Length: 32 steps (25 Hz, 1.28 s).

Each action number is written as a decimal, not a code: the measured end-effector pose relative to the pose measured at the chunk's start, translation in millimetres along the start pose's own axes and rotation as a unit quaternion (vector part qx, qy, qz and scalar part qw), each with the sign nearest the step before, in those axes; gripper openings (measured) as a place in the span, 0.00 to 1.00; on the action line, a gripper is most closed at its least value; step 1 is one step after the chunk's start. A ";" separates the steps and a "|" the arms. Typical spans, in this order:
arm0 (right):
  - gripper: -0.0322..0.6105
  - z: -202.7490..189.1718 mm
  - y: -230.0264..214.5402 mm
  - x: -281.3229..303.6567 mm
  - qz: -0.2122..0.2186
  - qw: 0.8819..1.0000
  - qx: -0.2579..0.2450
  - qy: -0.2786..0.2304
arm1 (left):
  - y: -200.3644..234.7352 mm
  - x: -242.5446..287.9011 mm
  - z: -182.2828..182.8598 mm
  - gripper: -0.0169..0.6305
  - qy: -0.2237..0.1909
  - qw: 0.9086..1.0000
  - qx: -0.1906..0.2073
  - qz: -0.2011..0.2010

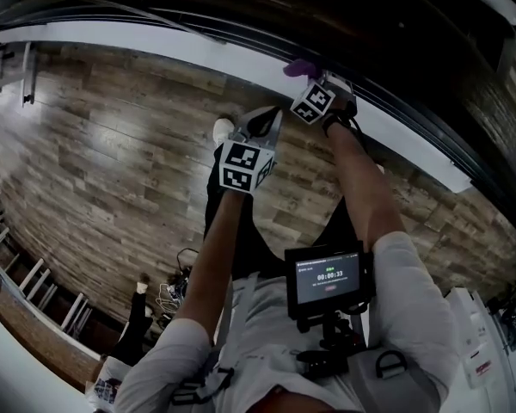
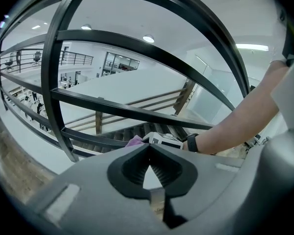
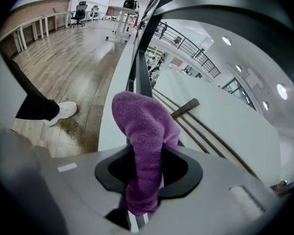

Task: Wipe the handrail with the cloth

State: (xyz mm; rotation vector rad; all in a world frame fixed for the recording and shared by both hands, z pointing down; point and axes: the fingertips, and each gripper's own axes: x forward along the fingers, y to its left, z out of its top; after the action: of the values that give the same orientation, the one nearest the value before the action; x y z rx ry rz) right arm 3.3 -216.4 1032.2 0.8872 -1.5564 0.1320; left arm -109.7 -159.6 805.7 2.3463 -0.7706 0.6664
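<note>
Right tongs point(image 3: 144, 155) were clamped on the purple cloth point(image 3: 144, 126). A fold stuck out past the tips, probably so that soft fabric, not plastic, would meet the metal. In the head view the cloth point(image 1: 299, 67) sat at upper centre, right against the dark handrail point(image 1: 241, 33), above the white ledge point(image 1: 155, 46). Contact with the rail itself couldn't be confirmed. In the right gripper view the rail post point(image 3: 143, 82) ran up just behind the cloth.

Left tongs point(image 2: 149, 153) were together at the tips with nothing between them. They hung just left of and below the right gripper point(image 1: 314, 80) in the head view, clear of the rail, likely parked out of the wiping path. In the left gripper view the railing bars point(image 2: 137, 40) crossed the upper frame, and the cloth point(image 2: 135, 141) peeked out at lower centre.

Judged as mid-wipe, one-handed along the rail.
</note>
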 end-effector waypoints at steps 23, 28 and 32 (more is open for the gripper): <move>0.22 -169.2 -10.2 -36.5 -0.015 0.994 0.088 0.057 | -105.6 53.4 -9.5 0.03 0.045 0.995 0.059 -0.071; 0.22 -179.2 -9.6 -38.3 -0.021 0.994 0.094 0.059 | -118.9 58.5 -14.8 0.03 0.055 0.992 0.074 -0.088; 0.22 -203.0 -9.9 -44.0 -0.021 0.991 0.111 0.066 | -137.8 68.5 -14.8 0.03 0.062 0.989 0.086 -0.101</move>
State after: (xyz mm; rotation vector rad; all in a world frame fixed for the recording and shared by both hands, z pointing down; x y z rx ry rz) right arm 168.3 -89.8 1033.1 1.0636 -1.4170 0.3336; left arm 24.4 -82.8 807.8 2.4685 -0.4295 0.8076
